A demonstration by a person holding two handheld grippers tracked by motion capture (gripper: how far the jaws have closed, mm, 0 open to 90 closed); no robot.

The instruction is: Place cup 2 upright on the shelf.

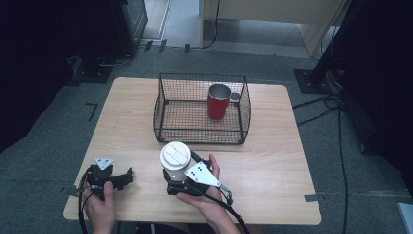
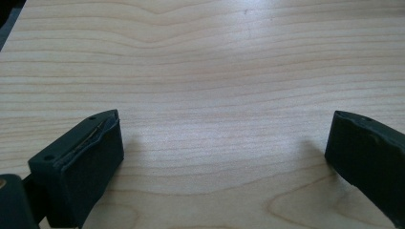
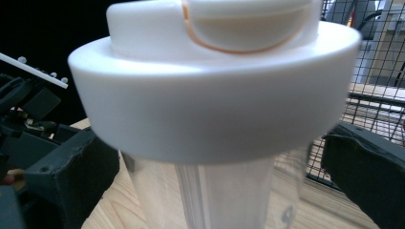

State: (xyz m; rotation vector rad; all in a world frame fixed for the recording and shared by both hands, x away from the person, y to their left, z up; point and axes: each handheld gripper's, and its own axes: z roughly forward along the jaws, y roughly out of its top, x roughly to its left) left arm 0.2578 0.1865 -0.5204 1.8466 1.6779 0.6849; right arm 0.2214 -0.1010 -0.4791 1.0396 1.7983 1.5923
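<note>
**Closing in on the white-lidded cup at the table's near edge**

Looking down from the high view, I have my right gripper [image 1: 181, 171] at the clear cup [image 1: 175, 157] with the white lid [image 1: 175, 155], which stands upright on the wooden table [image 1: 272, 161] just in front of the wire basket [image 1: 202, 108]. From the right gripper view the cup's transparent body [image 3: 215, 195] sits between my two black jaws, one to either side of it below the lid [image 3: 210, 109]. The jaws are spread; I see a little gap on each side, so I cannot say they touch the wall. The basket mesh [image 3: 372, 71] shows close behind the cup on that view's right.

My left gripper [image 1: 127, 176] rests low over the near left part of the table, well apart from the cup. Its own view shows both jaws spread wide with only bare wood grain [image 2: 219, 95] between them, holding nothing.

Inside the basket a red cup [image 1: 218, 101] with a metal rim stands upright toward the far right corner, apart from everything I am handling. A hand [image 1: 207, 197] grips the right tool from below, another hand [image 1: 100, 209] the left.
</note>
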